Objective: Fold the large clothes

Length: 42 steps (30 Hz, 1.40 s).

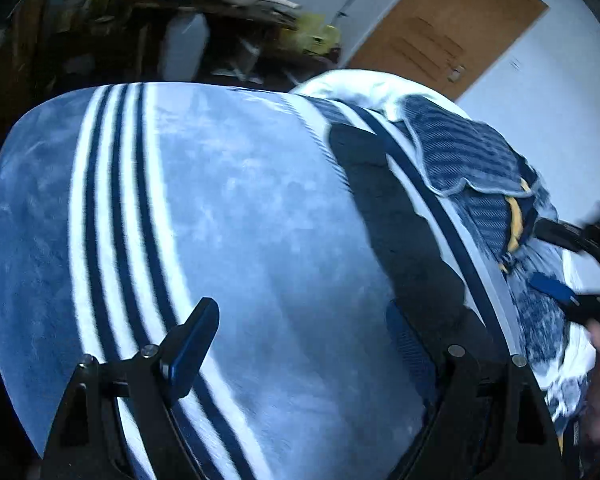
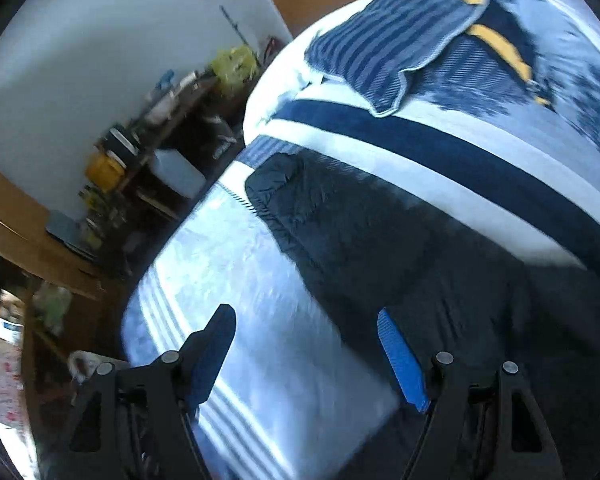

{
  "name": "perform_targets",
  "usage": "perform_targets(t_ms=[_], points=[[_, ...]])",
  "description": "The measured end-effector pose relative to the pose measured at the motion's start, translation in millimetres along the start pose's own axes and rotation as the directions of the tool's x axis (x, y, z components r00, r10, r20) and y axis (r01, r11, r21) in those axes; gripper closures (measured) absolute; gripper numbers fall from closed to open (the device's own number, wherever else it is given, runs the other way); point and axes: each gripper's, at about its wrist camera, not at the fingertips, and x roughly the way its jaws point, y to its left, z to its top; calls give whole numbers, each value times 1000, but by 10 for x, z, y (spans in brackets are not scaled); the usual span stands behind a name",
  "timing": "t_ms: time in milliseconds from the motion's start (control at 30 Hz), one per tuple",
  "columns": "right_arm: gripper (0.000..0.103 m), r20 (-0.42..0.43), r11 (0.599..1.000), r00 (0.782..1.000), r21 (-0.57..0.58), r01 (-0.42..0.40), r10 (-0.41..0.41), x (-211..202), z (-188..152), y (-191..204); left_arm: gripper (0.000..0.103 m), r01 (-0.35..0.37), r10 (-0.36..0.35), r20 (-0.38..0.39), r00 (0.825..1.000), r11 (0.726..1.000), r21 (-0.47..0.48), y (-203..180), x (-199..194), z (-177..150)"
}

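Hovering over a striped blue bed (image 1: 236, 184), the left hand-held gripper (image 1: 304, 344) and right hand-held gripper (image 2: 306, 354) stood wide and empty; a dark garment (image 2: 380, 240) lay at one o'clock.

Ahead of the two grippers, one bed (image 1: 228, 208) is counted, one dark garment (image 2: 380, 240) on it, one pile of striped clothes (image 2: 400, 48) beyond, and one wooden door (image 1: 448, 28).
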Motion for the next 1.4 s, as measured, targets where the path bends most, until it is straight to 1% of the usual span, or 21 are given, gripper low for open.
perform_targets(t_ms=[67,133,200,333,467,500,567,600,633,700,733,800,867,900,933,1000,1100,1167,1233,1300,1400], points=[[27,-36,998,999,-58,9,-11,461,261,138,17,-25,25,3,1000,999,-38,137,38,54],[27,-64,990,997,-134,38,-47,955,487,312,17,-41,39,-24,999,995,-89,288,96,112],[27,-96,977,992,-205,60,-82,1377,598,472,17,-31,26,-36,999,990,-139,424,115,158],[27,-116,935,974,-324,145,-192,2098,726,771,17,-72,63,-46,997,970,-232,643,140,152],[27,-39,899,966,-376,224,-257,2514,829,999,17,-71,56,-60,997,957,-280,716,166,144],[27,-29,884,958,-393,252,-286,2643,819,1043,17,-63,50,-54,997,959,-276,705,155,145],[27,-11,837,930,-440,325,-367,2864,761,1098,17,-62,53,-42,998,969,-239,639,127,159],[29,22,832,930,-440,339,-367,2874,739,1110,17,-69,62,-35,997,973,-220,603,114,168],[53,48,833,932,-434,344,-360,2847,735,1130,17,-72,68,-26,997,976,-207,574,100,177],[96,39,834,922,-414,366,-386,2771,761,1130,17,-58,57,-12,998,978,-200,549,72,190],[97,34,863,938,-382,331,-345,2658,796,1108,17,-50,50,-3,999,980,-195,533,50,196],[98,61,896,957,-341,286,-282,2362,852,1106,17,-44,48,18,999,982,-184,504,-7,207],[99,111,938,976,-274,212,-188,1806,885,1057,17,-32,39,35,999,984,-175,441,-68,207],[99,126,953,981,-245,177,-150,1587,889,1026,17,-22,29,38,999,986,-166,396,-98,202],[99,154,970,983,-204,134,-103,1194,867,957,17,-10,17,41,999,988,-152,331,-131,194],[99,195,988,980,-140,71,-43,637,792,823,17,23,-18,48,999,994,-111,181,-186,178],[99,278,1000,960,-22,-7,13,-502,472,453,17,65,-63,50,997,997,-37,-90,-292,111],[99,330,999,944,22,-23,14,-1124,221,230,17,100,-101,53,993,995,26,-314,-371,14],[99,395,997,919,77,-25,-7,-1809,-135,-89,17,151,-155,34,987,985,88,-578,-426,-142],[99,427,990,904,135,-39,-22,-2278,-434,-395,17,208,-211,4,977,966,153,-844,-456,-328],[99,468,977,881,212,-35,-70,-2752,-853,-919,17,312,-295,-102,950,917,249,-1249,-410,-695]])
